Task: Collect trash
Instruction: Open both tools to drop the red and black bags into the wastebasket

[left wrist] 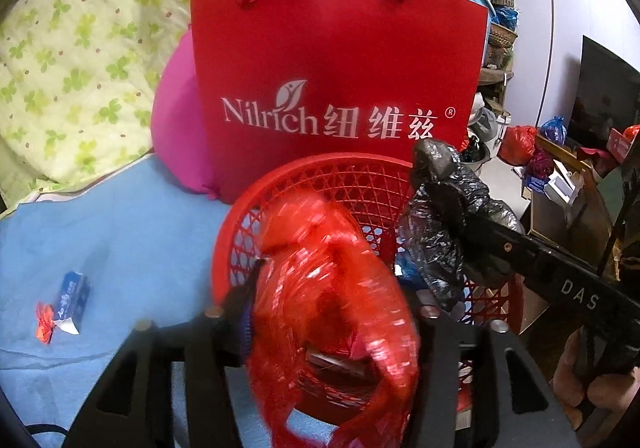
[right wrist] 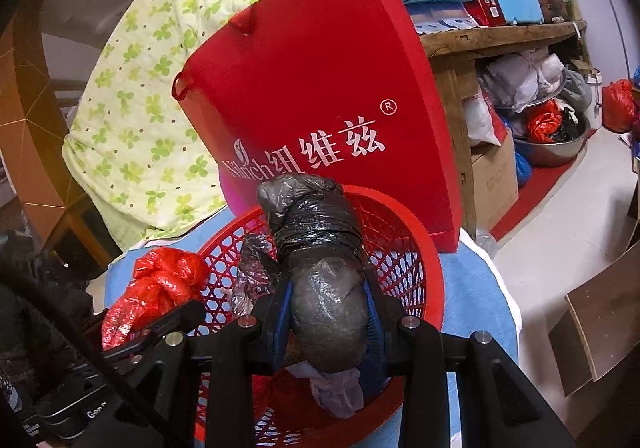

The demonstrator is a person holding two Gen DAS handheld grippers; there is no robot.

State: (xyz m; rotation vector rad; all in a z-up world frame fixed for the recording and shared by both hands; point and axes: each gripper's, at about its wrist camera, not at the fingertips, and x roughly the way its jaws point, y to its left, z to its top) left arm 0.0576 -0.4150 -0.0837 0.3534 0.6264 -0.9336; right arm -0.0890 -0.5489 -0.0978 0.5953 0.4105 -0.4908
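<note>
A red mesh basket [left wrist: 360, 175] [right wrist: 416, 248] stands on a blue cloth in front of a red Nilrich paper bag [left wrist: 340, 79] [right wrist: 320, 99]. My left gripper [left wrist: 332, 312] is shut on a crumpled red plastic bag [left wrist: 332, 288] [right wrist: 160, 288], held over the basket's near-left rim. My right gripper [right wrist: 330, 308] is shut on a bundled black plastic bag [right wrist: 320, 248] [left wrist: 440, 215], held above the basket's inside. More crumpled plastic lies in the basket. A small blue-and-white wrapper [left wrist: 72, 296] and a red wrapper [left wrist: 44, 322] lie on the cloth at the left.
A green clover quilt [left wrist: 80, 47] and a pink cushion [left wrist: 180, 119] lie behind the basket. A wooden shelf [right wrist: 500, 35] with boxes stands at the right, with bags, a carton and a metal basin [right wrist: 560, 147] on the floor below it.
</note>
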